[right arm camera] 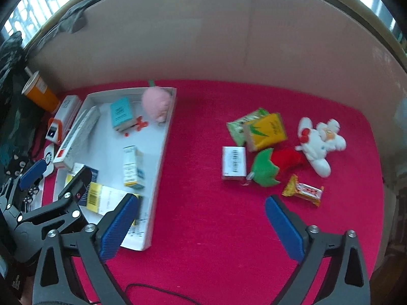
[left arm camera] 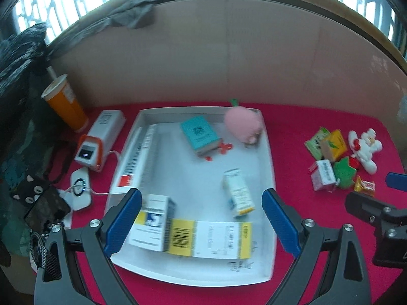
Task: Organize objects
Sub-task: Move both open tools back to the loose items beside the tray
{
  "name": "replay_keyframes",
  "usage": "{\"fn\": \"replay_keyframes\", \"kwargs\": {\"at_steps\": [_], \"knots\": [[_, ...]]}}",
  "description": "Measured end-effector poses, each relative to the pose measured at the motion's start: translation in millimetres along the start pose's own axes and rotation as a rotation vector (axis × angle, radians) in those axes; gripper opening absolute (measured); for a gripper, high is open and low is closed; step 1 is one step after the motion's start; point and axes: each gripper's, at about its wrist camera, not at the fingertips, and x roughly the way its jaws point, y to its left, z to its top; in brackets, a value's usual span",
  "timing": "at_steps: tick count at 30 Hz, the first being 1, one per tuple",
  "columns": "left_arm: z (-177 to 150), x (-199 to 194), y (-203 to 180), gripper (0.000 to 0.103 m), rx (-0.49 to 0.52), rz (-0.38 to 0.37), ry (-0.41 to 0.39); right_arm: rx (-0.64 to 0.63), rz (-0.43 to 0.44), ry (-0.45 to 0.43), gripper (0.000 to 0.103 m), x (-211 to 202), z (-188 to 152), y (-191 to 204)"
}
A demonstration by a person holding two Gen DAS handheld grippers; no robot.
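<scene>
Print on the yellow-and-white box [left arm camera: 208, 239] at lower centre is too blurred to read, and the left tongs [left arm camera: 201, 222] hide its lower left corner.

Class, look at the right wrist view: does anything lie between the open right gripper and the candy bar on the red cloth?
Nothing visible does. The right gripper is open, and only bare red cloth separates it from the candy bar, which lies just beyond its right finger.
</scene>
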Motion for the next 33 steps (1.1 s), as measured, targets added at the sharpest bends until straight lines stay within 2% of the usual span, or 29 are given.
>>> {"fn": "replay_keyframes", "kwargs": {"at_steps": [10, 17, 23, 28, 33], "knots": [[-0.5, 19.3, -71.1, 0.095, 0.089, -0.066, 0.07, 0.184, -0.03, 0.045, 0.103, 11.5, -18.4, -98.0], [3.1, 42.6, -121.4, 0.095, 0.173, -0.102, 0.115, 0.257, -0.039, 0.079, 0.103, 22.0, -28.5, -156.9], [10.4, 78.1, -142.8, 0.095, 0.073, -0.095, 0.205, 0.327, -0.044, 0.108, 0.103, 34.2, -36.1, -203.4], [17.6, 92.3, -167.2, 0.095, 0.046, -0.142, 0.213, 0.366, -0.037, 0.135, 0.103, 44.7, -39.7, -234.2], [19.8, 112.1, -186.1, 0.095, 0.035, -0.071, 0.233, 0.342, -0.012, 0.122, 0.103, 48.3, -36.8, -246.9]]}}
